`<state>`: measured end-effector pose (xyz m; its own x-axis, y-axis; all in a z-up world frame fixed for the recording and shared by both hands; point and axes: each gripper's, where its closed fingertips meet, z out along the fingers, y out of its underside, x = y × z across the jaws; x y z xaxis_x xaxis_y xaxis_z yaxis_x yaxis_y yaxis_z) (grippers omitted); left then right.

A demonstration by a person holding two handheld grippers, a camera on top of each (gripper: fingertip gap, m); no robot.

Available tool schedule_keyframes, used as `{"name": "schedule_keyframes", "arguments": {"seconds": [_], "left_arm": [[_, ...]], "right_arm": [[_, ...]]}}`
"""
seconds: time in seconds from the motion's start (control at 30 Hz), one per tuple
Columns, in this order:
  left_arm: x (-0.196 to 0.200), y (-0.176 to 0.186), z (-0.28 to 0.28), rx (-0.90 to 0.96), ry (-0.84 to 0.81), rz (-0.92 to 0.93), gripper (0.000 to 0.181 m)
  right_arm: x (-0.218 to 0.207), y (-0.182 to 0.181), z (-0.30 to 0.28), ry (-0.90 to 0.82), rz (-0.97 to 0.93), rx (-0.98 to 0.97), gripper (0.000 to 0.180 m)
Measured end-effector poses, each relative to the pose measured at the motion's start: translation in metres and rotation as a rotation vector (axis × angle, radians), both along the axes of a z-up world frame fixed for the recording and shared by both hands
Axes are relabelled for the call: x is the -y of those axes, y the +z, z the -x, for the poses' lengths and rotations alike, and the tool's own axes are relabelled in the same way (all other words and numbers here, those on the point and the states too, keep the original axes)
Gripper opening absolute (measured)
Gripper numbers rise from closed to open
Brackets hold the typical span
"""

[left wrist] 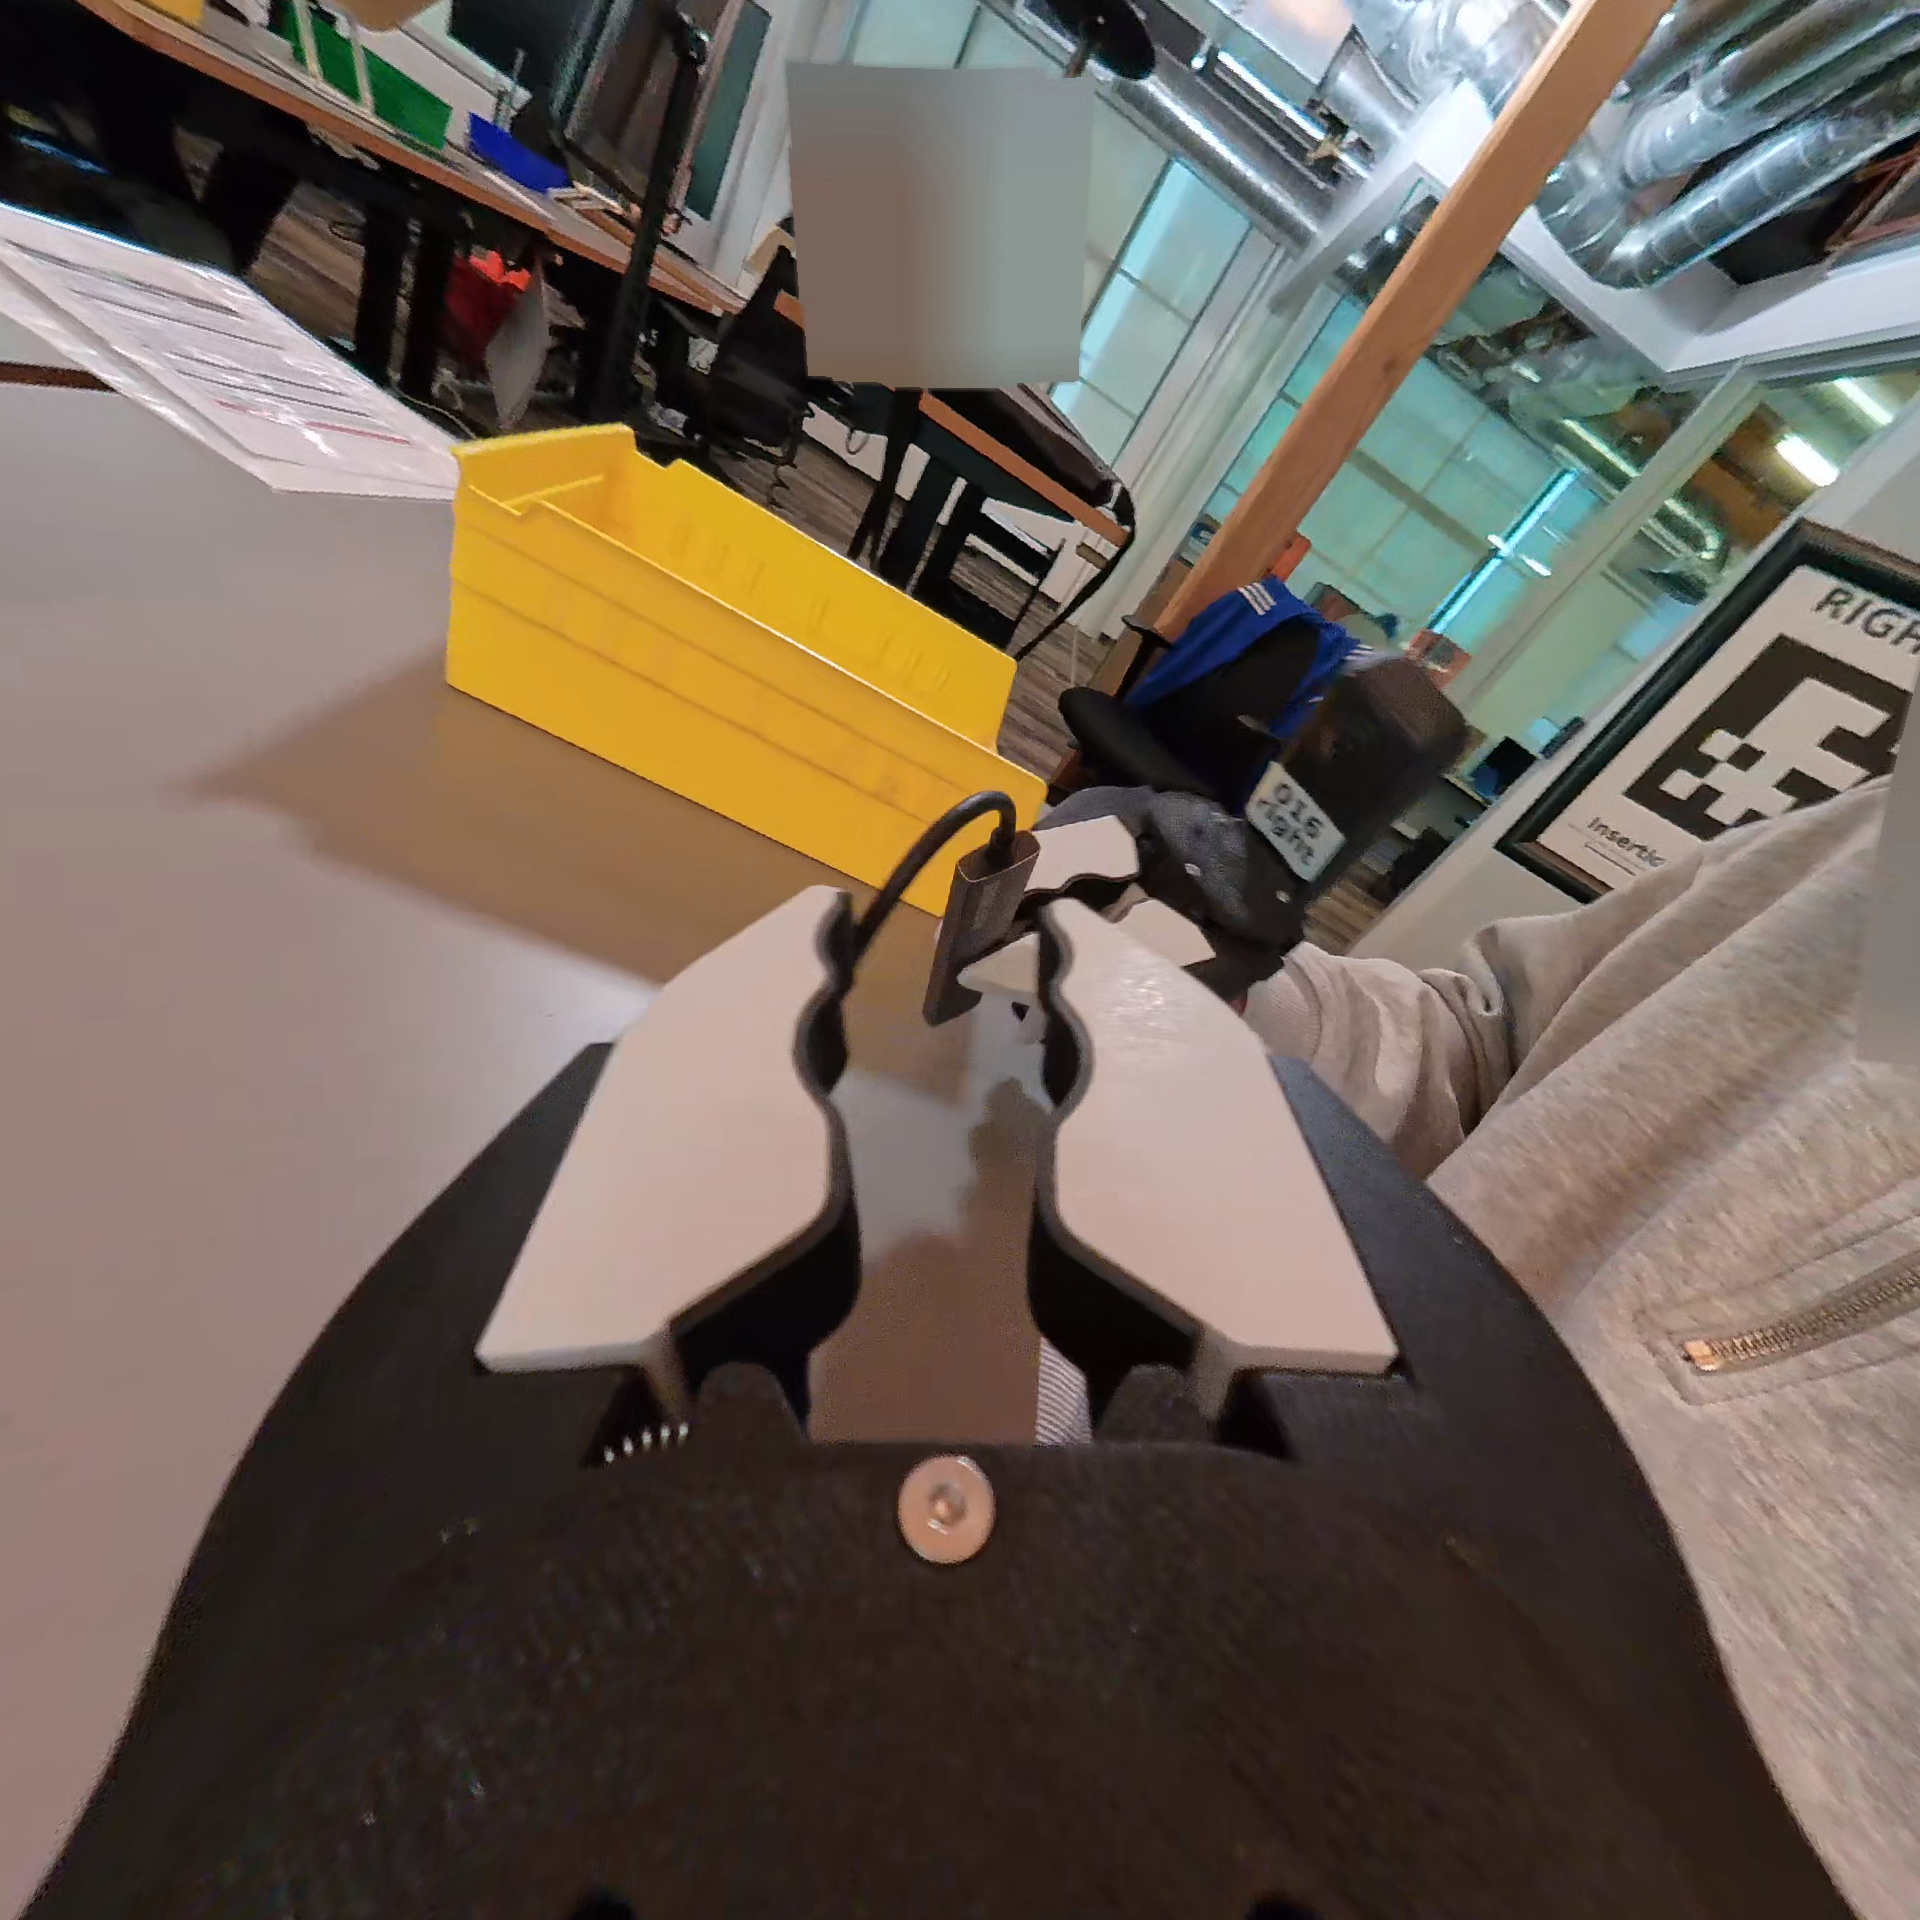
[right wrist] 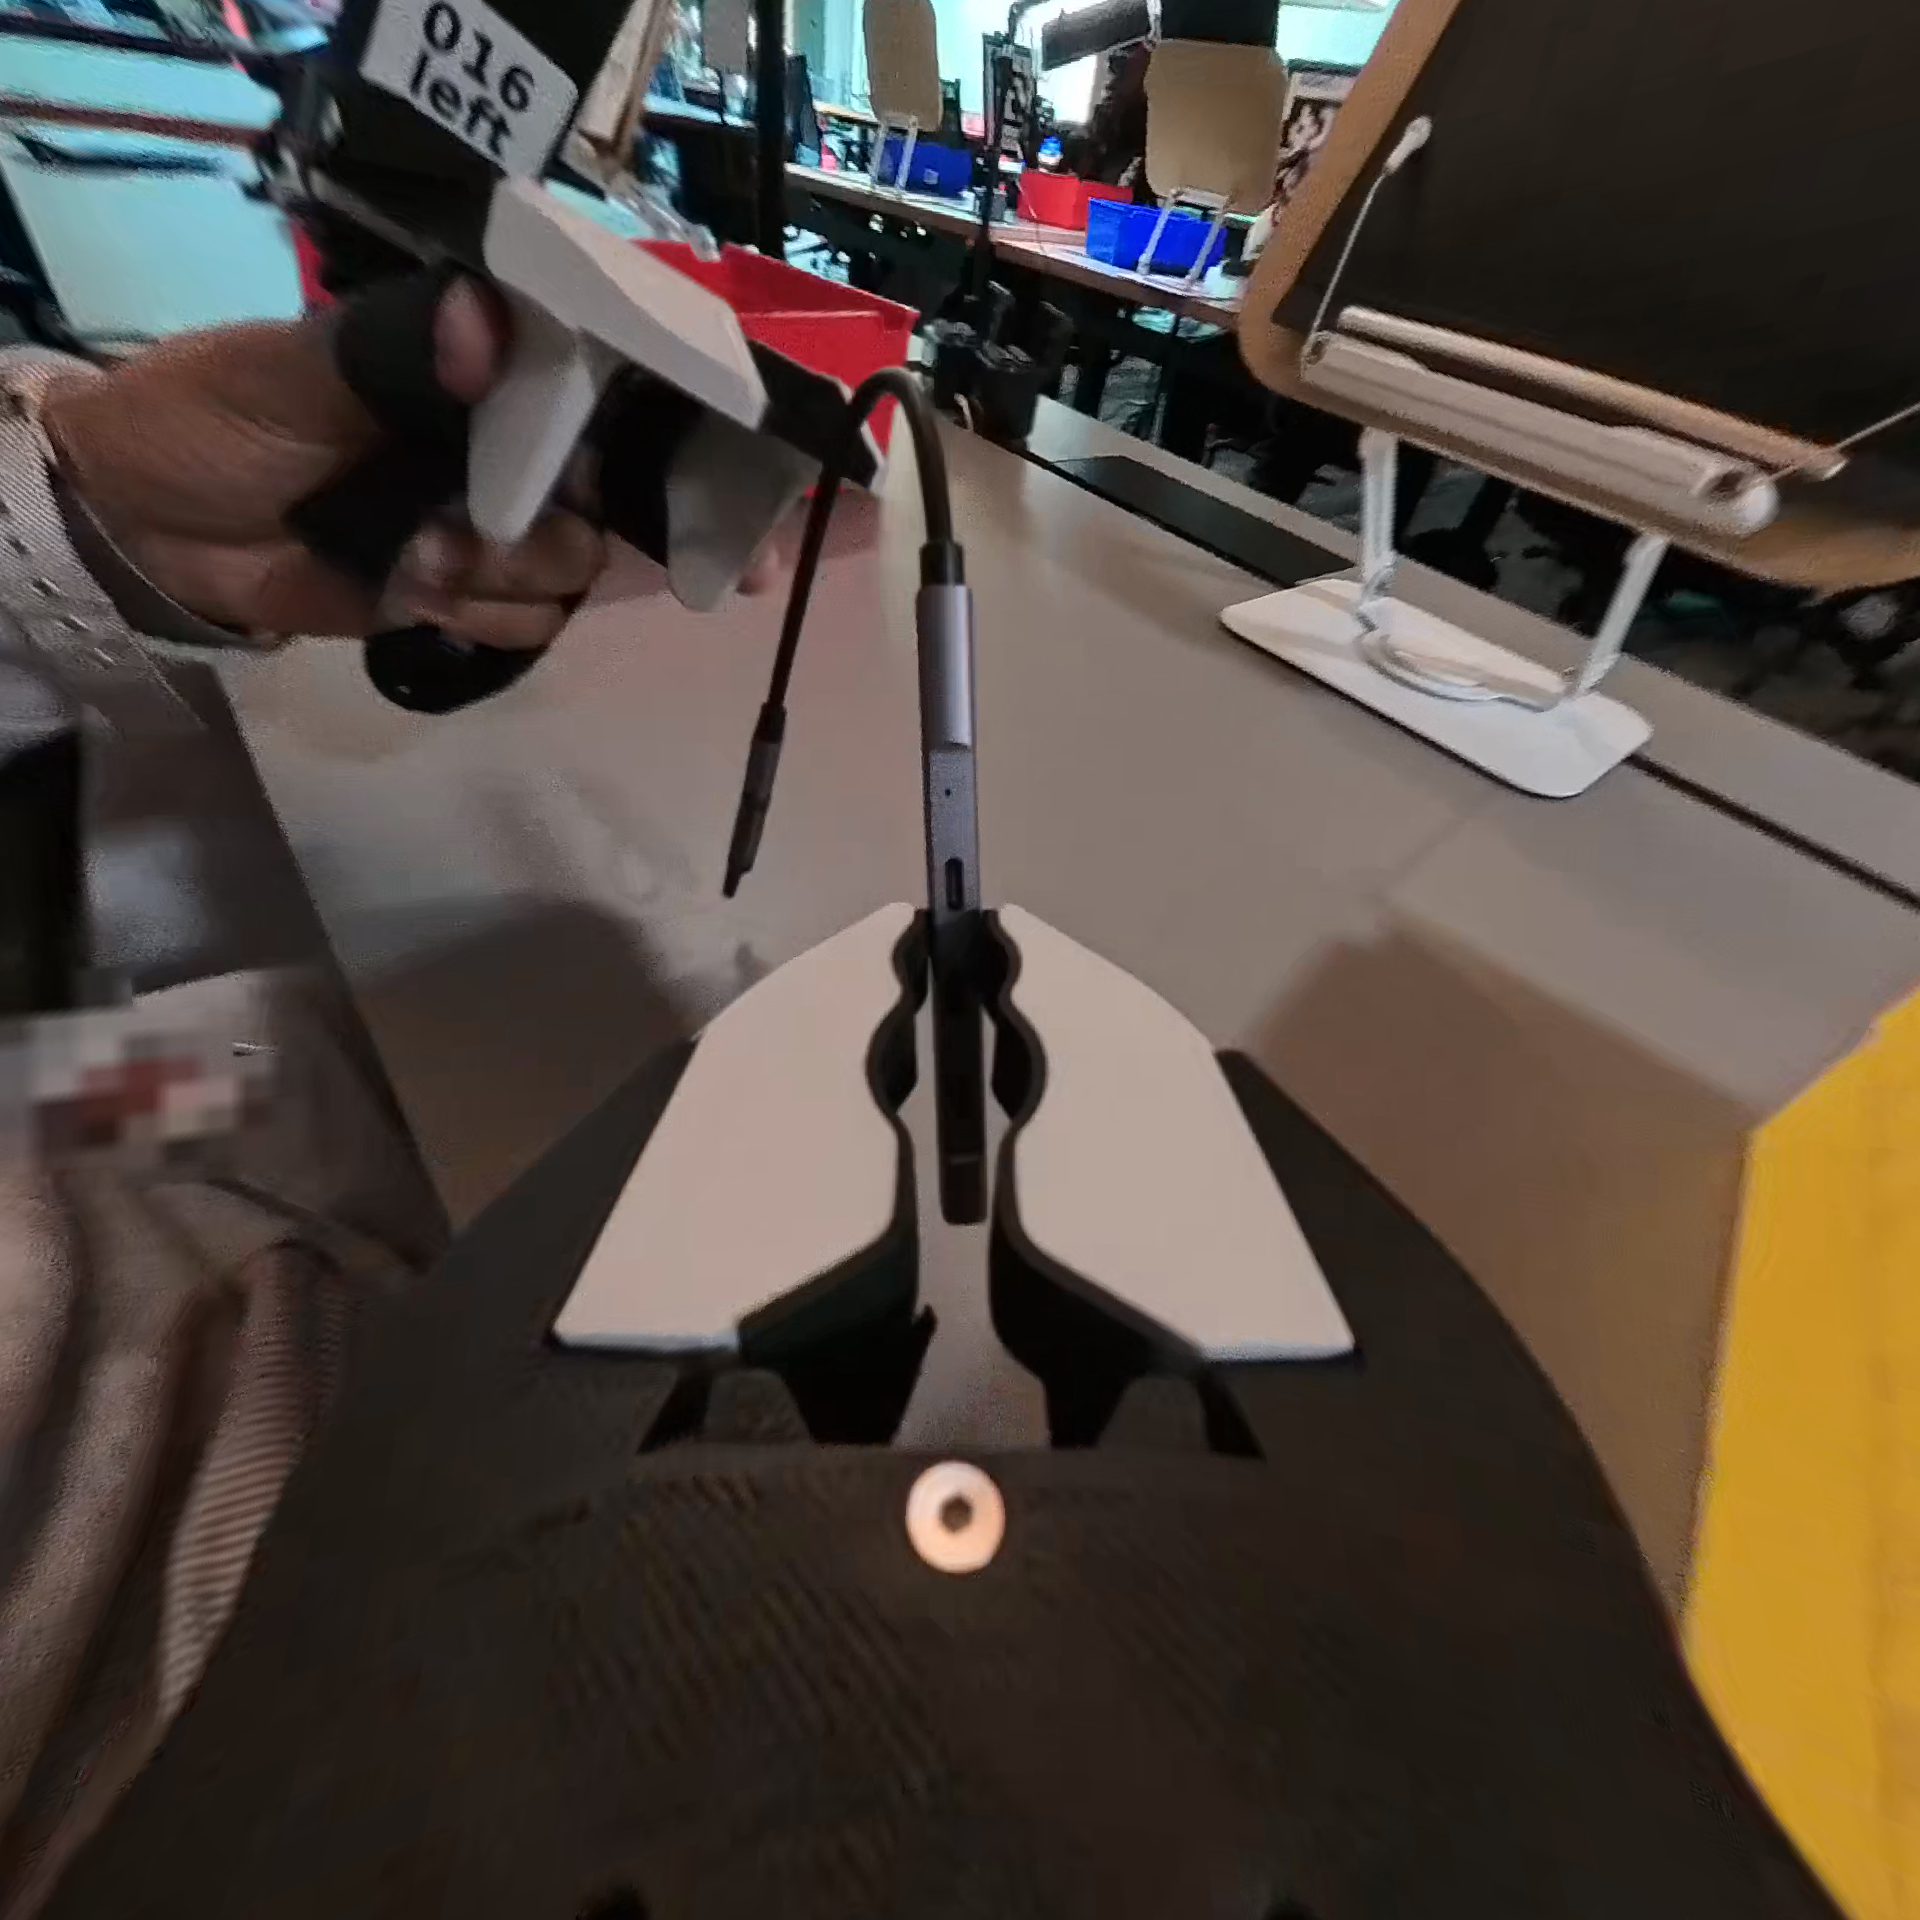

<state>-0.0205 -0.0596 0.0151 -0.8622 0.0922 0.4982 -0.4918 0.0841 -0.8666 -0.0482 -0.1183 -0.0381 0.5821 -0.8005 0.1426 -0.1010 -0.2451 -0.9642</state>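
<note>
The slim grey USB hub (right wrist: 951, 935) stands pinched upright in the right tongs (right wrist: 956, 925) above the bench (right wrist: 1195, 831). Its short cable (right wrist: 821, 540) loops through the left tongs (left wrist: 940, 935), which are gaping, so the dangling plug (right wrist: 750, 810) could swing free or yank the hub askew. The left tongs are tilted down from the left.

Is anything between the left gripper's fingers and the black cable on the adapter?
Nothing visible. The black cable arcs from the grey adapter, clamped in the right gripper, and passes right by the open left gripper fingers; its plug hangs free above the table.
</note>
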Motion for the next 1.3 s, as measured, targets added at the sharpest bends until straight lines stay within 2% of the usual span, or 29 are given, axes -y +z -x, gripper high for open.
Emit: {"name": "schedule_keyframes", "arguments": {"seconds": [0.13,0.23,0.3,0.4,0.57,0.77,0.8,0.87,1.03,1.1,1.2,1.3], "left_arm": [[0.001,0.005,-0.002,0.128,0.062,-0.068,0.068],[0.007,0.012,0.010,0.209,0.046,-0.110,0.078],[0.014,0.009,0.022,0.205,0.000,-0.139,0.082],[0.024,-0.005,0.038,0.183,-0.079,-0.188,0.082],[0.021,-0.057,0.050,0.135,-0.194,-0.443,0.080],[0.005,-0.098,0.072,0.028,-0.376,-0.633,0.057],[0.003,-0.103,0.076,0.025,-0.410,-0.655,0.047],[0.002,-0.108,0.083,0.048,-0.460,-0.644,0.026],[0.012,-0.101,0.085,-0.075,-0.470,-0.528,0.023],[0.015,-0.098,0.079,-0.134,-0.440,-0.475,0.023],[0.020,-0.085,0.066,-0.252,-0.390,-0.351,0.023],[0.022,-0.066,0.051,-0.400,-0.342,-0.197,0.023]], "right_arm": [[0.019,0.007,-0.003,-0.136,0.326,0.178,0.009],[0.022,0.005,-0.004,-0.193,0.645,0.313,0.009],[0.015,0.002,-0.002,-0.173,0.759,0.366,0.010],[-0.005,-0.003,0.005,-0.078,0.810,0.414,0.010],[-0.024,-0.017,0.018,0.053,0.987,0.523,0.010],[-0.033,-0.019,0.026,0.109,1.136,0.662,0.012],[-0.034,-0.018,0.027,0.115,1.146,0.692,0.012],[-0.034,-0.018,0.027,0.120,1.150,0.703,0.013],[-0.023,-0.009,0.017,0.033,0.979,0.636,0.019],[-0.012,-0.002,0.009,-0.053,0.878,0.590,0.029],[0.006,0.005,-0.001,-0.128,0.618,0.440,0.051],[0.018,0.003,-0.007,-0.150,0.336,0.264,0.051]]}}
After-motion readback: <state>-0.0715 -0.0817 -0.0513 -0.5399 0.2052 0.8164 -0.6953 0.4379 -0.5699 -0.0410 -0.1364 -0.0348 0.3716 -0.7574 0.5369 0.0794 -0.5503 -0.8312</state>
